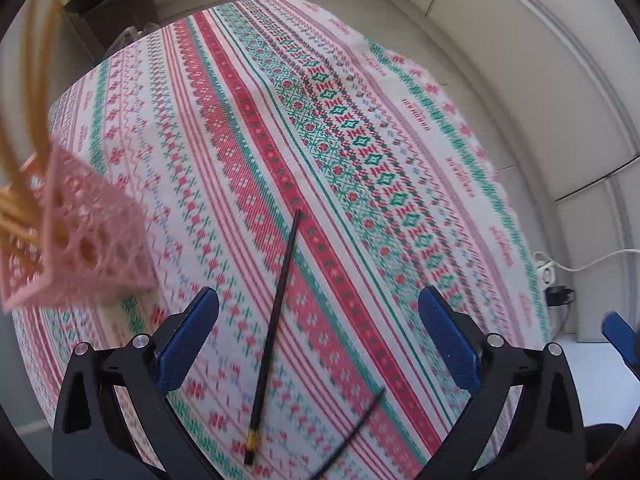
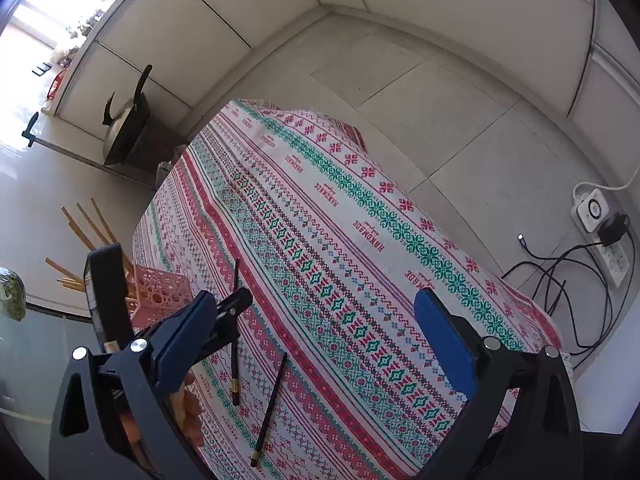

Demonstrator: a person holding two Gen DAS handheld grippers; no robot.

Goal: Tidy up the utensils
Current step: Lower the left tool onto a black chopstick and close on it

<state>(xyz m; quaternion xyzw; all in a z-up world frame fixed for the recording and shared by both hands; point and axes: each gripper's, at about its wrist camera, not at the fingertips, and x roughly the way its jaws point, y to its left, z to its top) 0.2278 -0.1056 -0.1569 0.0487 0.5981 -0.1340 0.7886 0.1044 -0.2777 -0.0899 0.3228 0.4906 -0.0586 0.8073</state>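
Hovering with jaws apart: left gripper (image 1: 318, 344) straddling one black chopstick (image 1: 274, 320), right gripper (image 2: 316, 340) also spread and empty above the patterned surface (image 2: 400, 240). Risking a roll toward the near edge on a skewed pinch. Standing farther left, pink holder (image 2: 158, 292) crowding its corner; lying clear beyond, open cloth.

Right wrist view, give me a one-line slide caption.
Open right hand-held gripper above two black chopsticks on a patterned tablecloth, pink utensil basket at left.
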